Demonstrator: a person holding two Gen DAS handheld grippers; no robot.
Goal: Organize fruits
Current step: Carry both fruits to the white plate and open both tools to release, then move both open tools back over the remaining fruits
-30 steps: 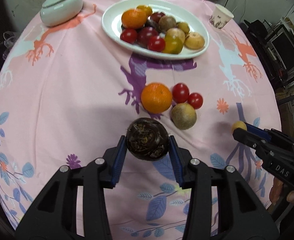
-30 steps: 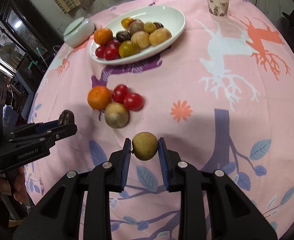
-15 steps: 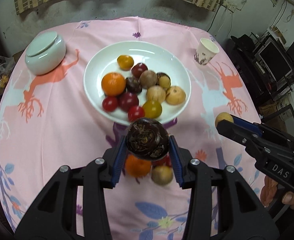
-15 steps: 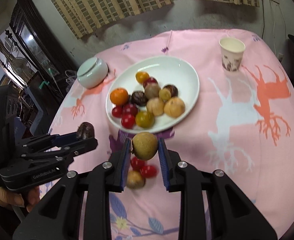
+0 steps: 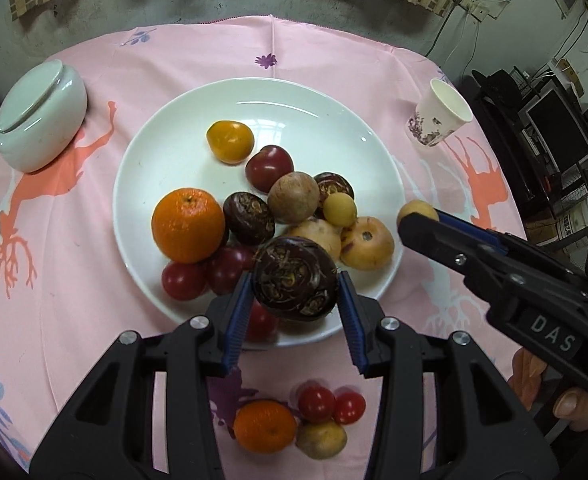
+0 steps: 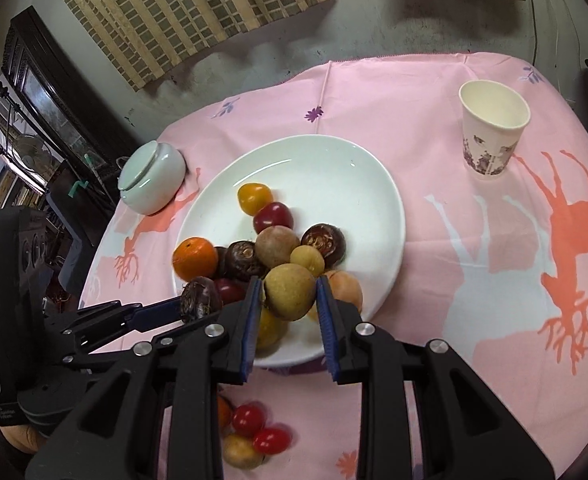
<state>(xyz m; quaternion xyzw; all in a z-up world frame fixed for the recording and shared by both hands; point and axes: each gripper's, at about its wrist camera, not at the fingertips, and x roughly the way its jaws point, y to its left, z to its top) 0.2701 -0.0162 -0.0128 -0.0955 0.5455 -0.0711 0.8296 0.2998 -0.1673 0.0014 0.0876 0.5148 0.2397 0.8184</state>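
My left gripper (image 5: 294, 286) is shut on a dark brown water chestnut (image 5: 294, 280) and holds it above the near rim of the white plate (image 5: 294, 108). My right gripper (image 6: 287, 298) is shut on a tan round fruit (image 6: 289, 296), also above the plate's (image 6: 334, 172) near edge. The plate holds several fruits, among them an orange (image 5: 187, 225) and a yellow tomato (image 5: 229, 141). An orange (image 5: 265, 426), two red tomatoes (image 5: 330, 404) and a tan fruit (image 5: 322, 439) lie on the pink cloth below my left gripper.
A pale green lidded bowl (image 5: 39, 116) stands at the back left. A paper cup (image 6: 492, 132) stands at the back right. The round table's edges fall away at left and right. Dark furniture surrounds it.
Both grippers have moved forward from the loose fruit pile to above the plate's near edge, each carrying its fruit. The pile now lies below and behind the fingers.
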